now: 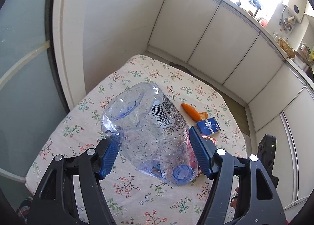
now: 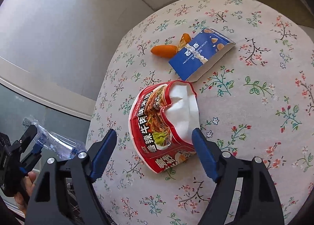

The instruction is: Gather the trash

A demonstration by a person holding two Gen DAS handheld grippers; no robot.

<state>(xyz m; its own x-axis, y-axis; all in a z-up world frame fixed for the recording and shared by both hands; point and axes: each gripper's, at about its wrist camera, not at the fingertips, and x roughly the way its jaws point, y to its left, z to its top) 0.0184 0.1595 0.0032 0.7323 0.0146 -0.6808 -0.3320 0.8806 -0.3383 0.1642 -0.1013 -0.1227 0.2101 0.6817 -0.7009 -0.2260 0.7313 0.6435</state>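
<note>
The left gripper [image 1: 155,144] is gripping a crumpled clear plastic bottle [image 1: 145,128] across its body, pads pressing on both sides, and is carrying it above the floral tablecloth [image 1: 82,126], cap end toward the camera; in the right wrist view the same bottle [image 2: 57,142] is showing out past the table's edge. The right gripper [image 2: 155,150] is standing with its jaws wide around the near end of a crushed red noodle cup [image 2: 157,126]; the right pad looks to be at the cup's torn white rim, the left pad clear of it, so the cup is lying on the cloth, not yet held. Just beyond the cup, nearly touching its far rim, a blue biscuit box [image 2: 198,56] is lying flat, with pieces of orange peel [image 2: 164,50] right beside the box on its far side. By the look of it, one piece is in hand and three are waiting; no bin is showing in either view.
</note>
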